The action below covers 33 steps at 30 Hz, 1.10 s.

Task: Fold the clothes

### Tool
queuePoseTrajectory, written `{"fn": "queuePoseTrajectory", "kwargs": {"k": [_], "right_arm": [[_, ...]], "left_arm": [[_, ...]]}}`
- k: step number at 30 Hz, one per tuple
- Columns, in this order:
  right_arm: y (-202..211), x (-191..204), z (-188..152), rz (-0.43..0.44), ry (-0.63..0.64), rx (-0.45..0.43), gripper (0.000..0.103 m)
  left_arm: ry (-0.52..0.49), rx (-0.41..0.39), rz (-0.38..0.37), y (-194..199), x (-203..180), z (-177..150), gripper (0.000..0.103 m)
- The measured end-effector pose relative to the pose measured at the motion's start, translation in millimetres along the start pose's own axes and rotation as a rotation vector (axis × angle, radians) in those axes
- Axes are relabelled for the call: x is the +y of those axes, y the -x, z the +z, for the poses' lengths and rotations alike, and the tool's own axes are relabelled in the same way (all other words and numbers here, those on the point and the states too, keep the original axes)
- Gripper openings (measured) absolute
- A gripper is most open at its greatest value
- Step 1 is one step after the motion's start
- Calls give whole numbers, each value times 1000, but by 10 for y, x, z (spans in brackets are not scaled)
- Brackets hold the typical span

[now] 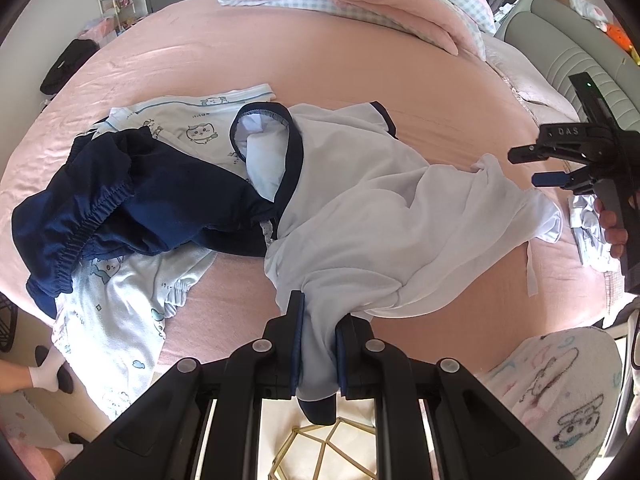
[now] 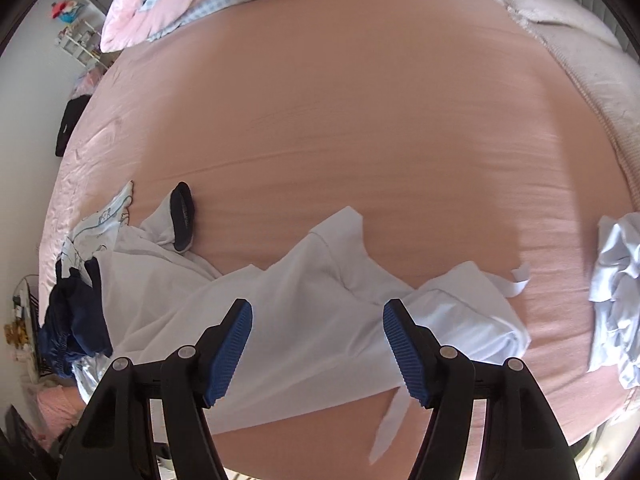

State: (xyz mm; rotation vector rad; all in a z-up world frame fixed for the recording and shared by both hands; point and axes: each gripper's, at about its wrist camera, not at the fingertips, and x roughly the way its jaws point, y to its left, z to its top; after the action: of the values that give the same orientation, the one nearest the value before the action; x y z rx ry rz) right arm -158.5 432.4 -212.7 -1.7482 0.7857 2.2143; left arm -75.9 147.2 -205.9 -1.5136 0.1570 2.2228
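while the left gripper [image 1: 319,344] pinches a bunched edge of the white shirt [image 1: 360,200], its limp, light cloth sags across the bed [image 1: 360,68]. the right gripper [image 2: 318,350] hangs over it, fingers apart; a hem corner looks the best hold.

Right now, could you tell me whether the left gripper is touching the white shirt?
Touching. The left wrist view shows the left gripper shut on a bunched fold of the white shirt.
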Motion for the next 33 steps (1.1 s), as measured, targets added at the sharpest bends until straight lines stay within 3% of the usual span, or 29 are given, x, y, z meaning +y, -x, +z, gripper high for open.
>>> {"fn": "queuePoseTrajectory", "kwargs": {"k": [4,7,15,17,19,21,27,33], "right_arm": [[-270,120,165,64,-18,72,68],[-411,198,270,-3,-6,95,68],[-585,57,373,52,-140,94,67],[-635,-53,339,105,-210,96,57],[-727,-185,280,123,-288,121,26],[-839,-320,213,116,-348,152,8],[-768,-587,87,267,-448,106,7],[-465,-608,51,330,-375,-30,7]], "left_arm": [[-4,14,2,-41,-22,-21,12],[-7,15,5,-47,-29,-24,12],[-2,28,-2,-95,-26,-41,12],[-5,33,-1,-112,-41,-53,12],[-7,40,-1,-133,-57,-65,12],[-7,48,-3,-151,-69,-70,12],[-7,50,-1,-155,-82,-82,12],[0,29,-3,-73,-83,-69,12]]}}
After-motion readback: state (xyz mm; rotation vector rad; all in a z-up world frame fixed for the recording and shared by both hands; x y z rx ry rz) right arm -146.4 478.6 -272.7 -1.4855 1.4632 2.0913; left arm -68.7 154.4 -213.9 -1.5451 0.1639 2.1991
